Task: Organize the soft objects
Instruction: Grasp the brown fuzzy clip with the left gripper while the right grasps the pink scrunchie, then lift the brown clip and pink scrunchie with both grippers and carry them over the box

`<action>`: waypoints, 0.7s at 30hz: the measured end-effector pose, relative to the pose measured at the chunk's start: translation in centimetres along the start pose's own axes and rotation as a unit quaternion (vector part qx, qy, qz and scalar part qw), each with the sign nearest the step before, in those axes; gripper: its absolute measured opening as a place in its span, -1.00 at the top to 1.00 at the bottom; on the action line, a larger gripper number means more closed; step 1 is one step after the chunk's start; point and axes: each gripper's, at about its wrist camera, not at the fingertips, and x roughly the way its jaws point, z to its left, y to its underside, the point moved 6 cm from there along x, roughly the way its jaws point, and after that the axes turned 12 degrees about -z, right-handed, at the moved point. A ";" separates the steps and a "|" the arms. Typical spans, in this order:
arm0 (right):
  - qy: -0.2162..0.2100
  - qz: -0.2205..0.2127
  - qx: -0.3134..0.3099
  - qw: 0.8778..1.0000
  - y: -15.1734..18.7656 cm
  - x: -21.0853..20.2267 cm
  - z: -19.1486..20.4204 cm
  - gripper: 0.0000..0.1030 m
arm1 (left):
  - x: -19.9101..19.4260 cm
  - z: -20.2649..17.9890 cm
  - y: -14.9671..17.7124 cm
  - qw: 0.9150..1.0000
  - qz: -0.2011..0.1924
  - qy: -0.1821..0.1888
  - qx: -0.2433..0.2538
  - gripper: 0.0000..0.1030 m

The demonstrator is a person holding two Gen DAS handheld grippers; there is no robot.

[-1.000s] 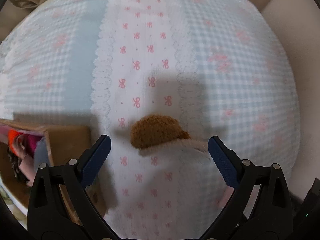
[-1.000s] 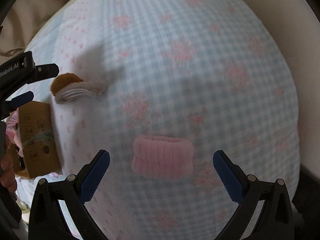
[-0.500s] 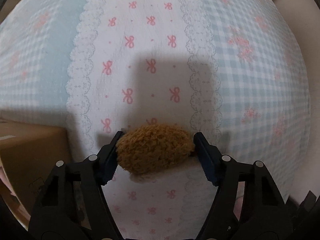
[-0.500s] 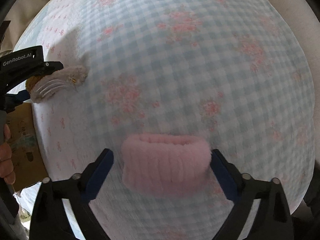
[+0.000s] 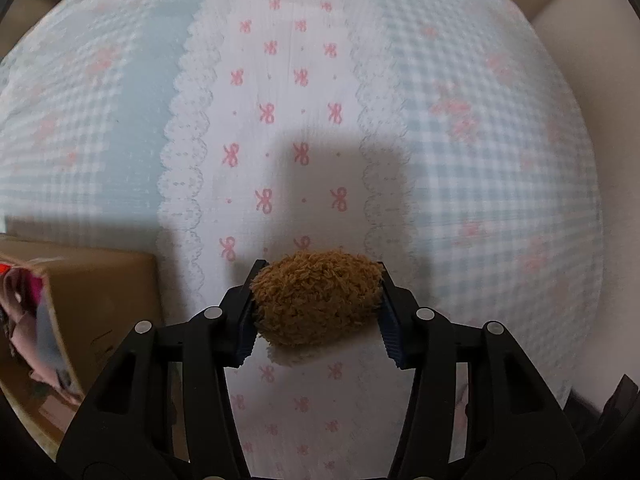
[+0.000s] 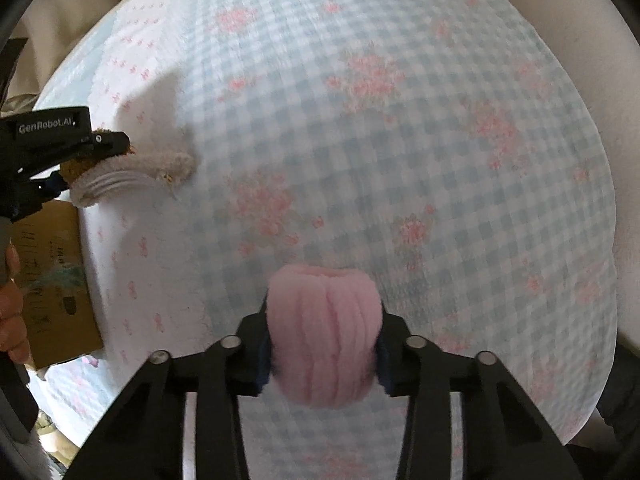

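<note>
My left gripper (image 5: 318,312) is shut on a fuzzy brown and cream soft item (image 5: 316,298), squeezed between its blue pads above the bed. From the right wrist view the same item (image 6: 120,176) hangs from the left gripper (image 6: 76,160) at the far left. My right gripper (image 6: 322,354) is shut on a pink fluffy band (image 6: 322,332), bunched between the pads just above the bedspread (image 6: 400,160).
The bed has a light blue gingham cover with a white bow-print strip (image 5: 288,120). An open cardboard box (image 5: 100,300) with clothes inside stands at the bed's left side; it also shows in the right wrist view (image 6: 56,280). A beige wall lies to the right.
Both grippers came down over their items and closed: the left on the brown fuzzy item, the right on the pink band. Both items are now squeezed and slightly raised.
</note>
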 end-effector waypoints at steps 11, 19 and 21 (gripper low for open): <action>-0.018 -0.064 0.005 0.998 -2.2 -6.5 -1.5 0.36 | -8.3 -0.5 -1.4 0.998 -0.059 0.014 -0.012 0.09; -0.032 -0.122 -0.025 0.992 -3.9 -12.5 2.1 0.36 | -16.5 0.2 -2.0 0.992 -0.122 0.017 -0.031 0.09; -0.040 -0.139 -0.036 0.989 -4.4 -14.5 2.8 0.36 | -18.6 0.6 -2.0 0.990 -0.138 0.015 -0.037 0.09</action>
